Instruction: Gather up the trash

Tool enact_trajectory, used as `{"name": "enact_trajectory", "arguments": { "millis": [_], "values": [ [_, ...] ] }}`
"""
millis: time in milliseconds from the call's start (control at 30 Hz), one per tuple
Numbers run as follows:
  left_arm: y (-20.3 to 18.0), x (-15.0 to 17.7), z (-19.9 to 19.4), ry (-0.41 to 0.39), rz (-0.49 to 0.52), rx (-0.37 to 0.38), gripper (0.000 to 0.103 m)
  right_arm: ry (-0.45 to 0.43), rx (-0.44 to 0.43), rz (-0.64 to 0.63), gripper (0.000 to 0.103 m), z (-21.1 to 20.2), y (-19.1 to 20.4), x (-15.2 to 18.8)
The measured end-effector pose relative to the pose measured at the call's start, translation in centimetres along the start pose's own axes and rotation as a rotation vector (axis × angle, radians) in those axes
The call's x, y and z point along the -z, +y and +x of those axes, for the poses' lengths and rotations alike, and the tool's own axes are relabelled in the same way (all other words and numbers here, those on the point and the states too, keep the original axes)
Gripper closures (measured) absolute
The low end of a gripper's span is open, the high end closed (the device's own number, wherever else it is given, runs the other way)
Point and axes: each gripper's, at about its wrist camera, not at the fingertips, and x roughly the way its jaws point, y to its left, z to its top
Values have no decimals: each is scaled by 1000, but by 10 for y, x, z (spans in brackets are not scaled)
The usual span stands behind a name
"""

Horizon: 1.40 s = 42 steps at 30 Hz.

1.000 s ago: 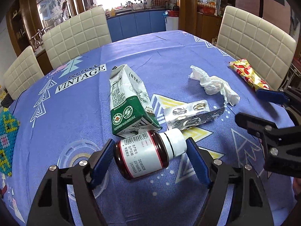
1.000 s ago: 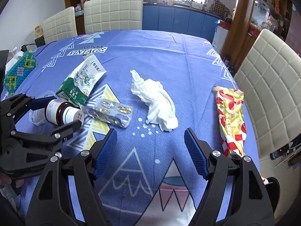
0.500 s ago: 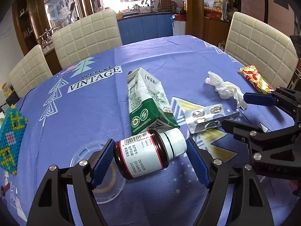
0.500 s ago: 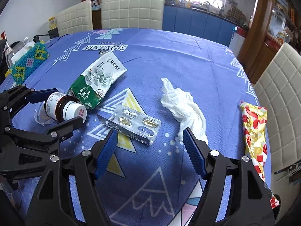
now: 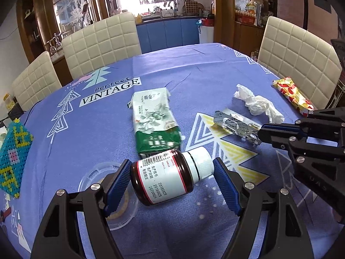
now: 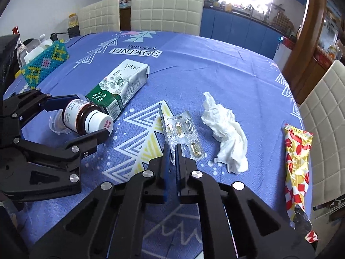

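Right wrist view: right gripper (image 6: 171,154) jaws have just closed on the blister pack's (image 6: 183,132) near edge, tilting it off the cloth (image 6: 215,64) — left gripper (image 5: 172,180) clamps the bottle (image 5: 168,178), beside the carton (image 5: 154,125).

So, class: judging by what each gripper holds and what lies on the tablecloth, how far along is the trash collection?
Nothing looks binned yet; no bin is in view. In hand: the left gripper clamps the brown pill bottle, and the right gripper has just closed on the blister pack. Left on the table: the milk carton, the crumpled tissue, the snack wrapper and the clear plastic lid.
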Motion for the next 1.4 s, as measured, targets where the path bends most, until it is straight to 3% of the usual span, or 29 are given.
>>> {"name": "enact_trajectory", "arguments": {
  "millis": [233,333,367,433,467,500,667,1100,1133,1200,1400],
  "values": [
    [-6,3,-10,-6,0,16,29,24,22,5,100,-10,-1,6],
    [-3,4,-15,-22,-4,8,29,23,40,1,97,-8,-1,1],
    [-2,4,-16,-24,-4,3,29,18,43,1,91,-8,0,-1],
    [0,4,-16,-24,-10,0,29,15,61,1,63,-5,0,-3],
    [1,3,-16,-26,-12,-1,29,9,66,-2,29,-4,0,-4],
    [2,3,-16,-32,-14,0,29,-22,108,-5,25,-6,0,-4],
    [2,1,-11,-41,-2,-16,29,13,44,15,35,11,-8,-8],
    [4,0,10,-8,-1,-20,29,67,-13,20,37,52,-15,-15],
    [3,1,11,-6,-1,-20,29,65,-16,17,40,53,-16,-15],
    [3,3,11,-2,-1,-20,29,59,-16,4,60,52,-14,-17],
    [1,3,10,3,-1,-21,29,53,1,-32,65,45,-6,-14]
  ]
}}
